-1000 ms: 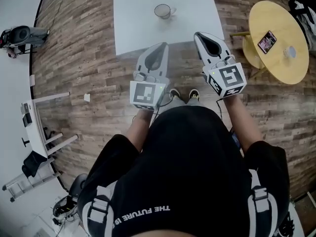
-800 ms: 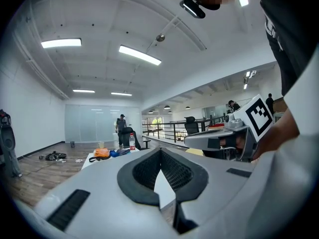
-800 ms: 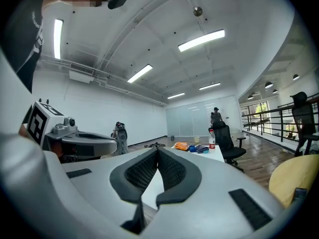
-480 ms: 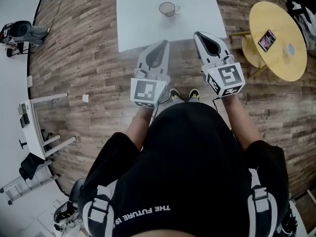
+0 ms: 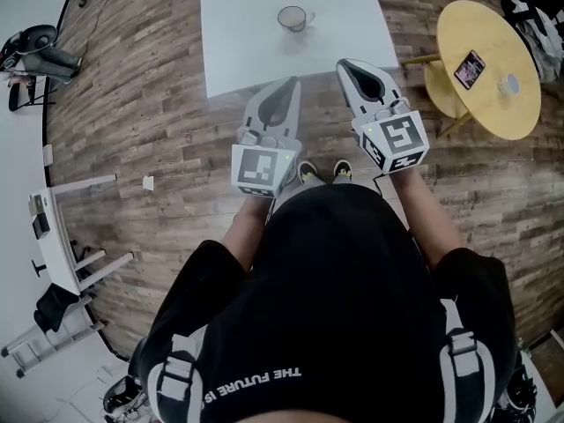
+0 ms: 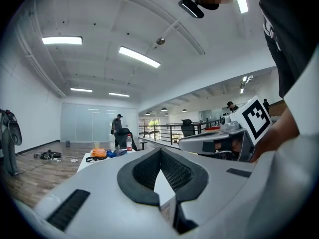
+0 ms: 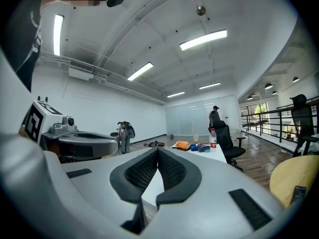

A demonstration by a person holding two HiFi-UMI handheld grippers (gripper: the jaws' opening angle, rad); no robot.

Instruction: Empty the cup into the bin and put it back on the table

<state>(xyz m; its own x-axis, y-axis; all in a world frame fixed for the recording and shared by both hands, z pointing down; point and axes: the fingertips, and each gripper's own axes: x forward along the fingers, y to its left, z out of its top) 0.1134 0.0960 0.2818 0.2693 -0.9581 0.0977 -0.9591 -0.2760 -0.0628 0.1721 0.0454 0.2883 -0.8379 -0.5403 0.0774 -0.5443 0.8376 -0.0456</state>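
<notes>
- Cup (image 5: 292,18) stands upright on the white counter (image 5: 256,60), mouth up, handle pointing to my right.
- Bare counter surrounds it, edges well apart.
- My left hand-held gripper (image 5: 284,85) and right hand-held gripper (image 5: 349,65) hover before the near edge, jaws pressed together, empty.

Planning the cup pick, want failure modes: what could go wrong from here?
1. Both the left gripper and right gripper are shut and short of the cup; reaching in without opening would likely knock it over on the white table.
2. No bin shows in any view, so the carry probably involves a turn, and contents could spill.
</notes>
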